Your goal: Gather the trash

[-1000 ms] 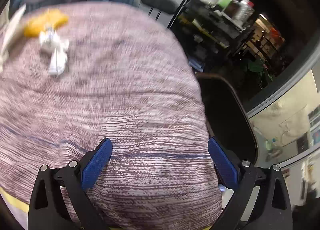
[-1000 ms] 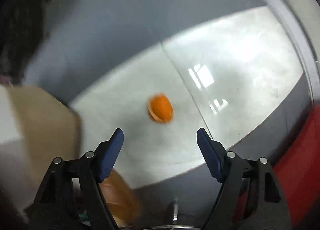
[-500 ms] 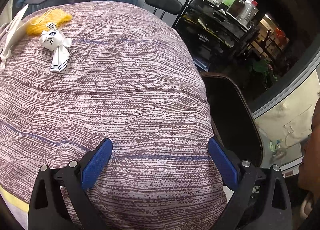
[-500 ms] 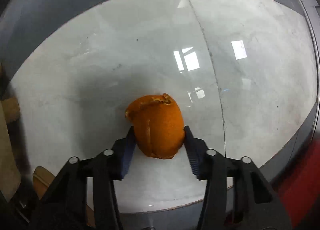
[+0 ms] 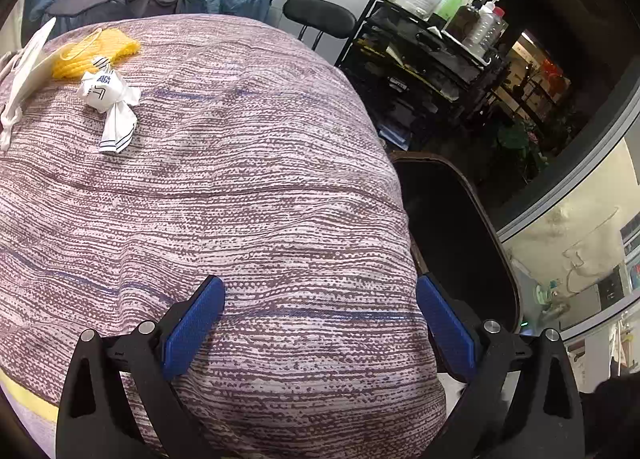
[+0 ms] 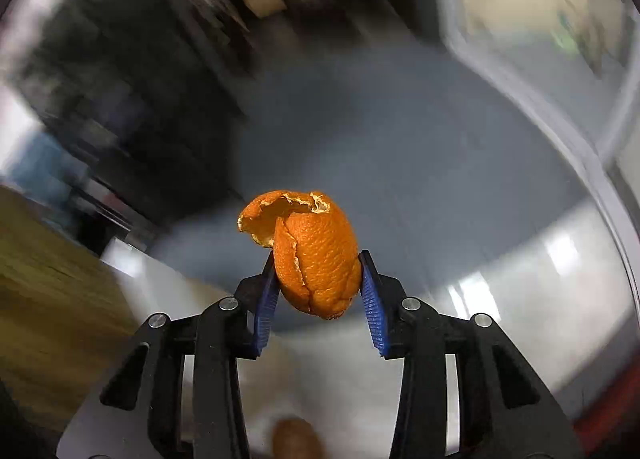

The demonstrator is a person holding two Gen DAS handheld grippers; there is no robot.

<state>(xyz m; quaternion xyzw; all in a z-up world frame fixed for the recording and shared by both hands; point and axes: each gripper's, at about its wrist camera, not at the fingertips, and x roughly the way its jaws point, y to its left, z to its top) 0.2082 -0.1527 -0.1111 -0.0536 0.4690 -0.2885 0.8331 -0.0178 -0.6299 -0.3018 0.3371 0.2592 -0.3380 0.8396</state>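
Up front in the left wrist view, our left gripper [image 5: 320,323] hangs with its blue pads spread wide, nothing between them, over a striped purple bedspread [image 5: 224,187]. Far across the bedspread from the gripper lie a crumpled white wrapper [image 5: 110,101] and, just beyond it, a yellow knitted cloth [image 5: 94,51]. Beside the bedspread's right edge stands a dark bin [image 5: 456,243], and past it a black shelf of bottles [image 5: 432,47].

Over in the right wrist view, our right gripper [image 6: 318,279] is clamped on an orange peel [image 6: 312,255], lifted above a blurred grey floor [image 6: 420,131].
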